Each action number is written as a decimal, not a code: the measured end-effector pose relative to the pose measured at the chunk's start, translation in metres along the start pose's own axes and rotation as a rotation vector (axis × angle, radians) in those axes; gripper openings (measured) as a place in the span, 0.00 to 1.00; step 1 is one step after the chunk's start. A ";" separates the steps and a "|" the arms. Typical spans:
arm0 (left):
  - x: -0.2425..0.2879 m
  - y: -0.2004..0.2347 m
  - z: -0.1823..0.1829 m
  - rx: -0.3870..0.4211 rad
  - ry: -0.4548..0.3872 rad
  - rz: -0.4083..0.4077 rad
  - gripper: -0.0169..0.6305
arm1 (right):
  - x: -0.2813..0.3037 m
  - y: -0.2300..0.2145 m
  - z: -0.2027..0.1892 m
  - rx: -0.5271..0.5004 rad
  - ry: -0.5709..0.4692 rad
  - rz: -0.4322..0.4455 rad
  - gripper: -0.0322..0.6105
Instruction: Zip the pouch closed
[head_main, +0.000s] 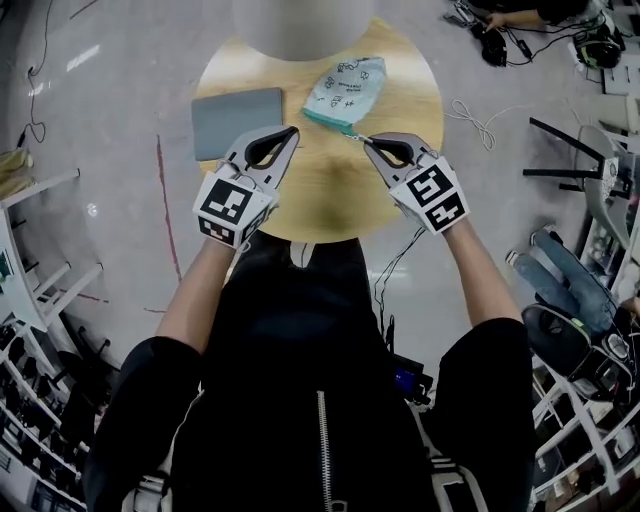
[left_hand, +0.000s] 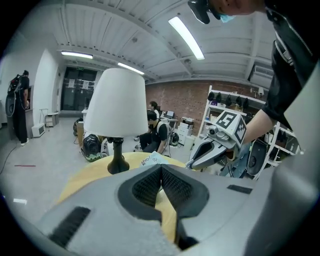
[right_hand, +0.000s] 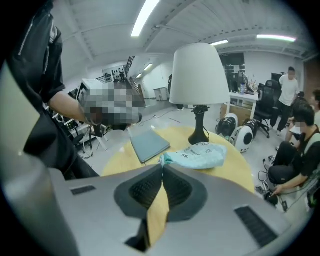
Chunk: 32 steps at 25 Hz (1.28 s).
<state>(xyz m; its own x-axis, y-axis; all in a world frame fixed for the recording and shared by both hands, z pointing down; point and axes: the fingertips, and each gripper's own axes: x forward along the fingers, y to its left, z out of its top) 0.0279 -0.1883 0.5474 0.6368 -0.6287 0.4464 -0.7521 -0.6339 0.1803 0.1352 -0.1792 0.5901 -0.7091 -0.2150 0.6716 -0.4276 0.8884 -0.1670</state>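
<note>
Presently catalogued: one round wooden table (head_main: 400, 195), with contents and tooling.

Item 1, pouch (head_main: 346, 88): pale blue, printed, soft. Lying on the far half of the tabletop, right of centre, near corner turned toward the right gripper (head_main: 364, 140). Zip state not readable in any view.

Item 2, zip pull (head_main: 352, 133): thin cord or tab running from that near corner to the right gripper's tips.

Item 3, right gripper: jaws closed, tips meeting at the pouch corner, apparently pinched on the zip pull. Too fine to confirm beyond that.

Item 4, grey pad (head_main: 237, 118): flat, rectangular, left of the pouch, not touching it.

Item 5, left gripper (head_main: 292, 132): jaws fully together on nothing, hovering over the table just beside the grey pad's near corner, apart from the pouch.

Item 6, lamp (head_main: 300, 25): white shade, dark base, at the far edge behind the pouch.

Hazards, as judged:
- Dragging instead of zipping. Cause: no counter-hold on the pouch body, with the left gripper off it. Likely to slide or lift whole with the pull.
- Loss of the pull. Cause: slim tab, shallow bite at the very tips, any sideways tug.
- Snagged slider. Cause: slack fabric bunching into the teeth if pulled off the zip's line.
- Knock to the lamp. Cause: a pull travelling toward the far edge, with the base close behind the pouch.
</note>
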 end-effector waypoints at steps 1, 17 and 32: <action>-0.006 0.003 0.003 0.006 -0.009 -0.007 0.04 | 0.000 0.004 0.007 0.010 -0.001 -0.014 0.07; -0.069 0.019 0.053 0.053 -0.104 -0.146 0.04 | -0.038 0.033 0.101 0.154 -0.141 -0.245 0.07; -0.070 -0.025 0.071 -0.030 -0.131 -0.416 0.17 | -0.060 0.078 0.140 0.179 -0.257 -0.253 0.07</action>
<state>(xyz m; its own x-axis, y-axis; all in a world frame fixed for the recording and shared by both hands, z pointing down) 0.0143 -0.1600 0.4492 0.9014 -0.3752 0.2160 -0.4301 -0.8332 0.3475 0.0660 -0.1536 0.4353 -0.6765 -0.5325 0.5087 -0.6813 0.7148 -0.1579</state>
